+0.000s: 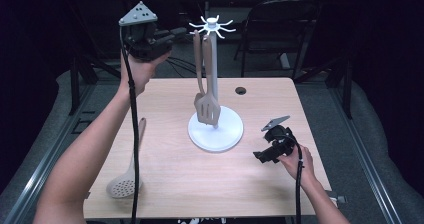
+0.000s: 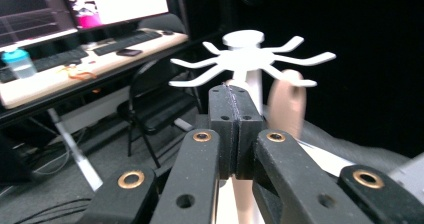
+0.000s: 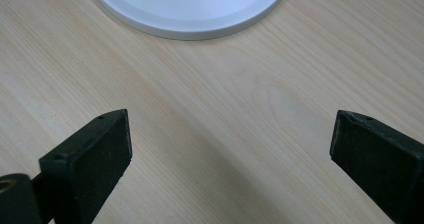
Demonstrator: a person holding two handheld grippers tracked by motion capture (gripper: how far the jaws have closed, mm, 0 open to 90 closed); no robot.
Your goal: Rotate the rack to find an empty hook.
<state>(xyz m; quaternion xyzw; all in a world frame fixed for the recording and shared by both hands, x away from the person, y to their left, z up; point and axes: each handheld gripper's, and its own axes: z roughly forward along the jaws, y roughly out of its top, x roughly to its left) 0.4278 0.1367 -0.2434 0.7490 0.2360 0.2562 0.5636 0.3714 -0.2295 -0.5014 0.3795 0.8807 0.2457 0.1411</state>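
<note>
A white utensil stand (image 1: 215,129) rises from a round base at the table's middle, its hook crown (image 1: 212,25) at the top. A beige slotted spatula (image 1: 206,106) hangs from one hook. My left gripper (image 1: 176,33) is raised just left of the crown, its jaws shut with nothing between them; in the left gripper view the crown (image 2: 250,56) and a beige handle top (image 2: 286,101) lie right behind the closed fingertips (image 2: 235,104). My right gripper (image 1: 261,155) rests low at the table's right, open and empty, facing the stand's base (image 3: 190,9).
A beige skimmer spoon (image 1: 126,176) lies on the wooden table (image 1: 170,184) at the front left. A cable hole (image 1: 241,90) sits near the far edge. A black folding chair (image 1: 272,29) stands behind the table, and a desk with monitors (image 2: 75,34) is farther back.
</note>
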